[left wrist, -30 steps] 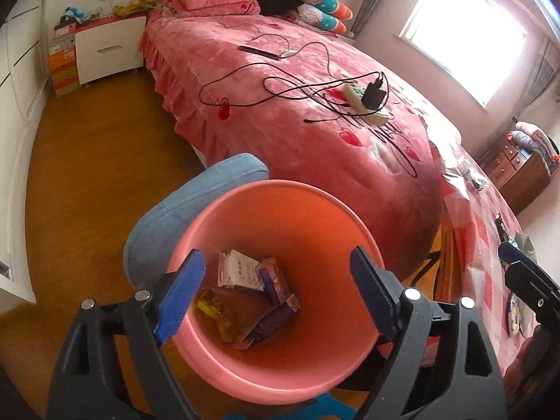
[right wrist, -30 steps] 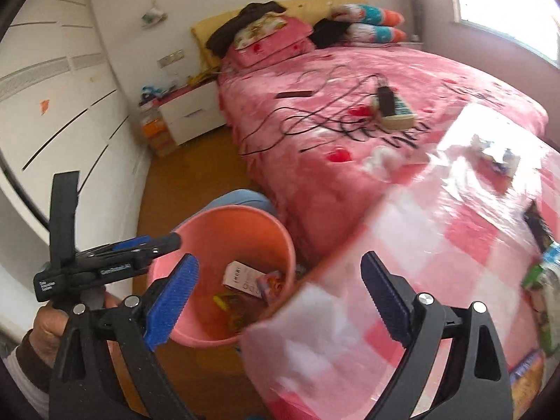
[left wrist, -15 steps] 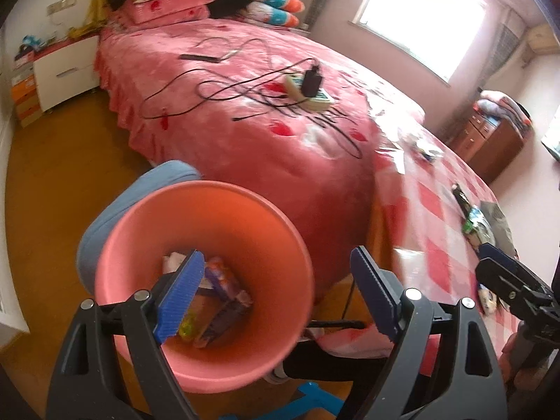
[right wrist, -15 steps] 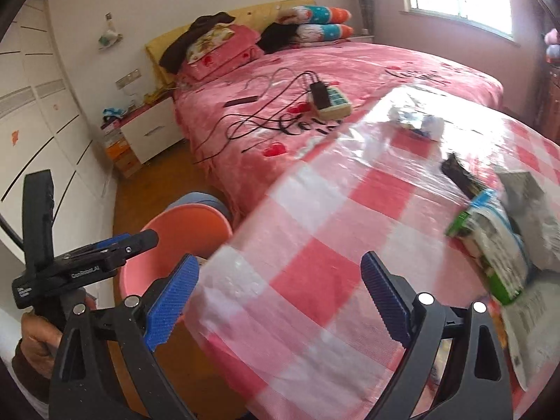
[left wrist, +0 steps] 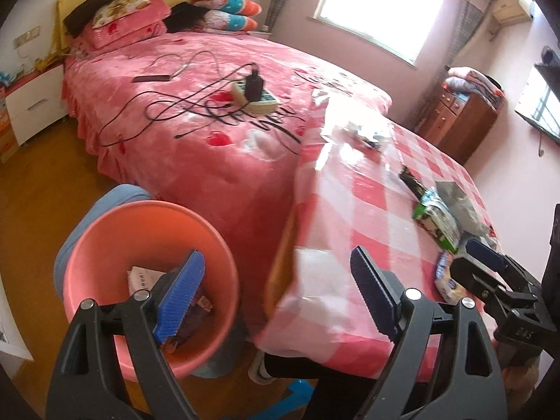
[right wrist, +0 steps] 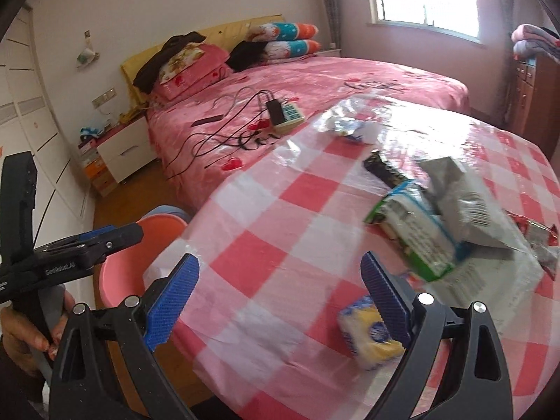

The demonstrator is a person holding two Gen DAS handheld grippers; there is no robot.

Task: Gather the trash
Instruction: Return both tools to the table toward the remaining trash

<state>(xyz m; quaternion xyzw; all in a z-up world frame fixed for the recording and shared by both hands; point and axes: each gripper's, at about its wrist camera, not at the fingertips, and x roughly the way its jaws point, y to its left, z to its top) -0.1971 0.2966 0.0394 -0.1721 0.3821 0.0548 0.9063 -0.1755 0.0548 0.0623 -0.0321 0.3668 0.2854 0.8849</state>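
A pink bin (left wrist: 140, 231) with several wrappers inside stands on the floor left of the table; it also shows in the right wrist view (right wrist: 122, 273). My left gripper (left wrist: 276, 294) is open and empty, over the gap between the bin and the table edge. My right gripper (right wrist: 280, 294) is open and empty, low over the checked tablecloth (right wrist: 280, 210). A yellow packet (right wrist: 367, 336) lies by its right finger. A green and white packet (right wrist: 413, 238), a grey bag (right wrist: 462, 196), a black wrapper (right wrist: 385, 171) and a crumpled wrapper (right wrist: 350, 127) lie further on.
A pink bed (left wrist: 196, 112) with a power strip (left wrist: 255, 96), cables and a phone stands behind the table. A blue stool (left wrist: 115, 199) is behind the bin. A wooden dresser (left wrist: 462, 119) stands at the far right, a white nightstand (left wrist: 35, 105) at the left.
Both grippers have swung right, from over the bin toward the table. The trash on the tablecloth has come into view and the bin has slid to the left of both views.
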